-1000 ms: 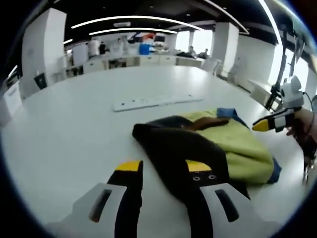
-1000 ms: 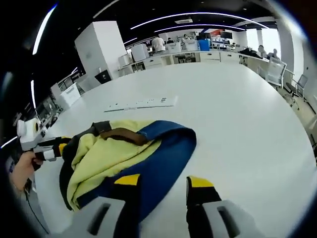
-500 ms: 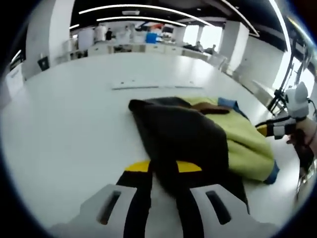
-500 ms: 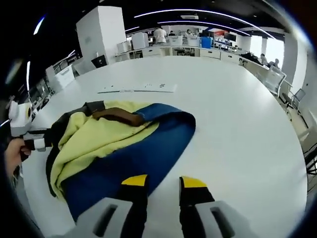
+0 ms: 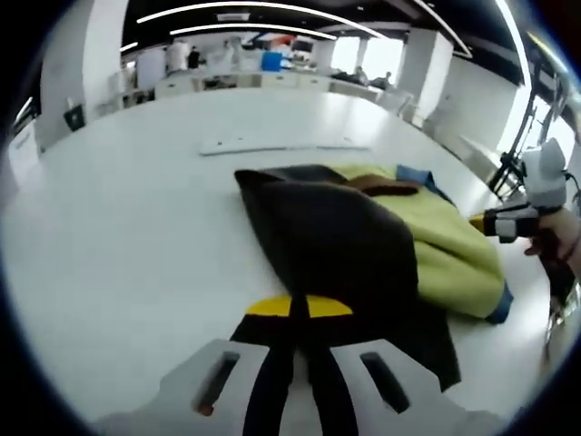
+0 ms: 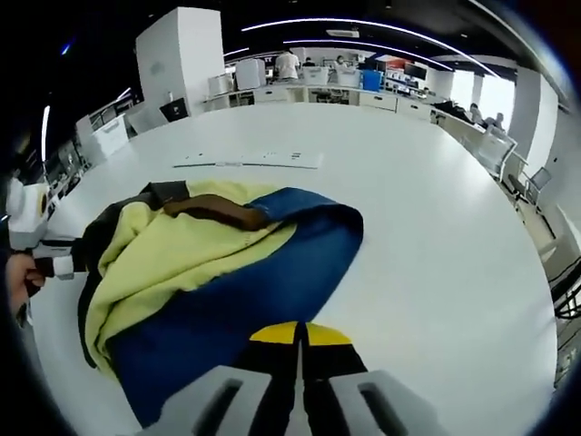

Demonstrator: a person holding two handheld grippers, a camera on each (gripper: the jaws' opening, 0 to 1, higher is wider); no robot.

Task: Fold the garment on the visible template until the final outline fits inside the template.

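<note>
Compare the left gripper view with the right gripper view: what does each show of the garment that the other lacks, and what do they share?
Left gripper view: the garment presents its dark brown side, and the left gripper is shut at that side's near edge. Right gripper view: the broad blue side faces the camera, and the right gripper is shut at its edge. Shared: the yellow layer, and the white strip beyond it on the white table.

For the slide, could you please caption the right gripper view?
Right tongs shut at the blue edge of a garment on a white table.
</note>
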